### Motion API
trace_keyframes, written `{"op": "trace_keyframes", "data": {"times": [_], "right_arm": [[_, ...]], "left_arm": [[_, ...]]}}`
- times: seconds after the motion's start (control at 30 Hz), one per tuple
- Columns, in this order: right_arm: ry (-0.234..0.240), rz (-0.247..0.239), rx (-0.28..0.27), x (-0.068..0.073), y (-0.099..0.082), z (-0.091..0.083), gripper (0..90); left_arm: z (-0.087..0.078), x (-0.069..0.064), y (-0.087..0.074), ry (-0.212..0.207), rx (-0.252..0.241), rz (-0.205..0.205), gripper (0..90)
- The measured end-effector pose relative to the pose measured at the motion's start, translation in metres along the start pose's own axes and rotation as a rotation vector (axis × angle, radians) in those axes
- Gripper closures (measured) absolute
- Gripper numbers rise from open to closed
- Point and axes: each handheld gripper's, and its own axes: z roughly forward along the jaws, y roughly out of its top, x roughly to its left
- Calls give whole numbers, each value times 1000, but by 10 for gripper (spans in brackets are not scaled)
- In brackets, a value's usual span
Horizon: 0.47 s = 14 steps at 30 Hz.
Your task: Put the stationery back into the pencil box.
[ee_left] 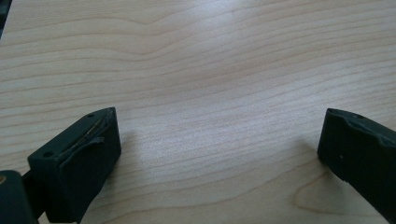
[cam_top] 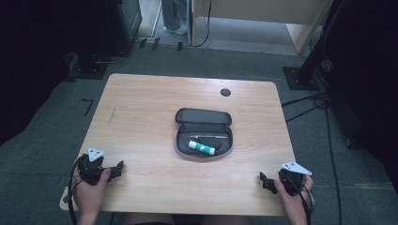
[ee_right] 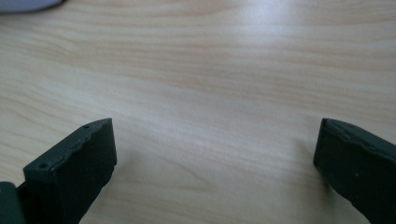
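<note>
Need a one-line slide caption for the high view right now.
Open pencil case holding a glue stick mid-table; left claw and right claw open at the near corners.

1. The right gripper (ee_right: 215, 154) is pointing down at the table (ee_right: 210, 74), its two black jaws rising from the bottom of the view.
2. The jaws are standing wide apart, with nothing lying between them.
3. Bare pale wood with fine grain is showing between and beyond the jaws.
4. Both jaws are casting soft shadows on the wood just beside them.
5. A small grey shape (ee_right: 25, 4) is peeking in at the top left corner of the view, too cropped to identify.
</note>
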Motion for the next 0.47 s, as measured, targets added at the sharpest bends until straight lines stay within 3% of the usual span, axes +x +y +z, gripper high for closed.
{"op": "trace_keyframes", "data": {"times": [0.2,0.47], "right_arm": [[5,-47,0,2,-2,0,0],[5,-47,0,2,-2,0,0]], "left_arm": [[0,0,0,0,0,0,0],[0,0,0,0,0,0,0]]}}
